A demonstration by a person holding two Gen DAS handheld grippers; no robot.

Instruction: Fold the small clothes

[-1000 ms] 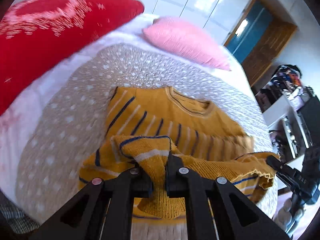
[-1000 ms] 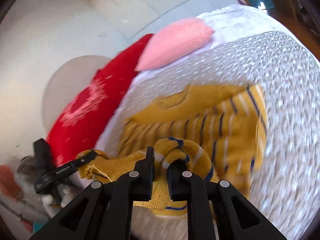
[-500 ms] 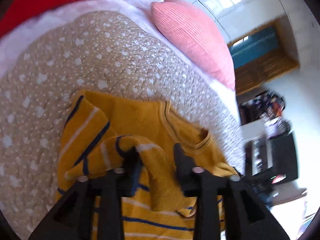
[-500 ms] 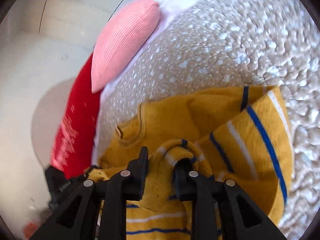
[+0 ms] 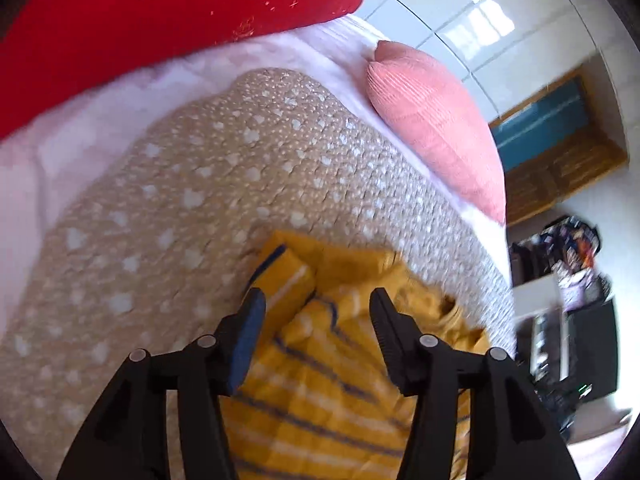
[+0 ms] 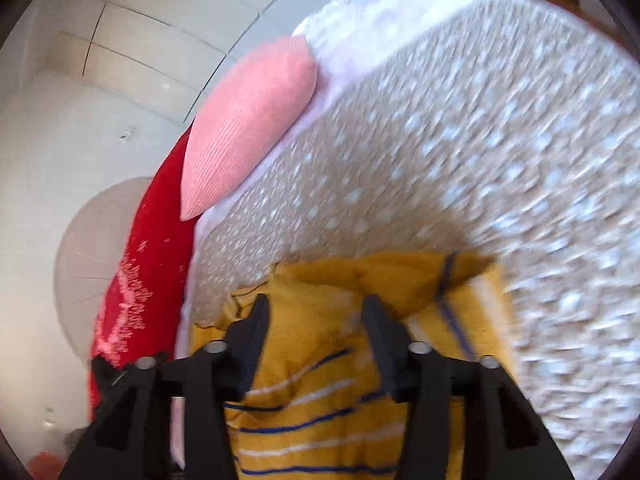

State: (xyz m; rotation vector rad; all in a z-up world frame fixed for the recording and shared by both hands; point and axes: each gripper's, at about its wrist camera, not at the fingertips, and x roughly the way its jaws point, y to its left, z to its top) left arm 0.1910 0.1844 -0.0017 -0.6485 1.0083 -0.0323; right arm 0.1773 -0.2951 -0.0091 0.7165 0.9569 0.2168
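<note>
A small mustard-yellow knitted sweater (image 5: 340, 368) with blue and white stripes lies folded over on the beige spotted quilt (image 5: 192, 200). My left gripper (image 5: 316, 300) hovers over its folded edge, jaws opening, the knit below them and untouched by the pads. In the right wrist view the same sweater (image 6: 320, 392) lies under my right gripper (image 6: 316, 304), whose jaws are also opening with no cloth pinched between them. The collar end (image 6: 248, 304) sits by the right gripper's left finger.
A large red pillow (image 5: 160, 20) and a pink ribbed pillow (image 5: 436, 128) lie at the head of the bed. The quilt (image 6: 480, 160) spreads wide around the sweater. Shelves with clutter (image 5: 568, 280) stand beyond the bed's right edge.
Both grippers were shut on the sweater's hem and carried it over toward the collar. Their jaws have now spread apart and the cloth has dropped onto the garment.
</note>
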